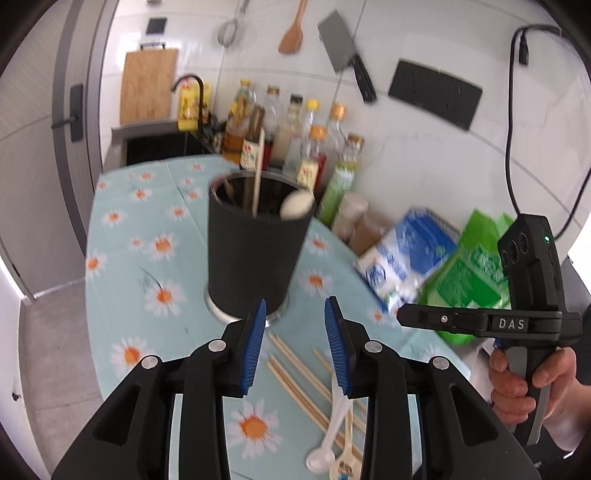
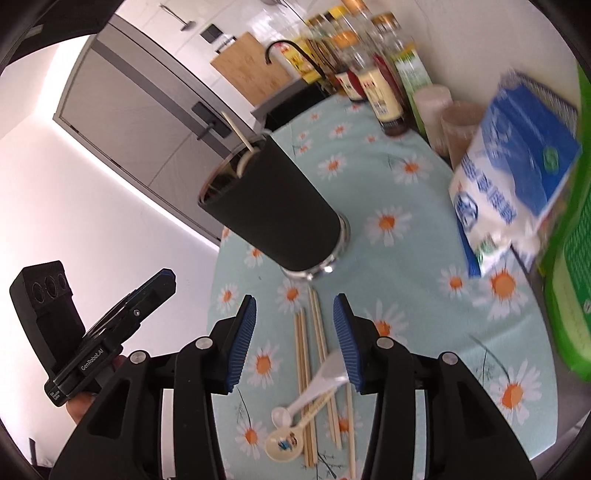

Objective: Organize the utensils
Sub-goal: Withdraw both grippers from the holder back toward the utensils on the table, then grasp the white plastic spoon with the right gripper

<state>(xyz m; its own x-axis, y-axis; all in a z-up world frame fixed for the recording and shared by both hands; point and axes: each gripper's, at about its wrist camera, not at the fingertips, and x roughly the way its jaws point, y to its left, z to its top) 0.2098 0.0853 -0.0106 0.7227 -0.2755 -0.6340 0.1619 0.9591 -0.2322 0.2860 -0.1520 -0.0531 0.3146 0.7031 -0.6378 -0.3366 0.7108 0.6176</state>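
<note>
A black utensil holder [image 1: 255,254] stands on the daisy tablecloth [image 1: 147,229], with a wooden stick and a white spoon [image 1: 295,205] inside; it also shows in the right wrist view [image 2: 277,210]. Several wooden chopsticks [image 1: 299,376] lie in front of it, also seen in the right wrist view [image 2: 306,354]. A white spoon [image 2: 314,395] and a patterned spoon [image 2: 284,443] lie across them. My left gripper [image 1: 295,310] is open and empty above the chopsticks, near the holder's base. My right gripper [image 2: 294,301] is open and empty over the chopsticks.
Sauce bottles [image 1: 295,140] stand behind the holder. A blue-white bag [image 2: 517,162] and a green package [image 2: 569,258] lie at the right. A sink with a black faucet [image 1: 192,96] is at the far end. A cleaver [image 1: 343,55] and a wooden spatula [image 1: 293,31] hang on the wall.
</note>
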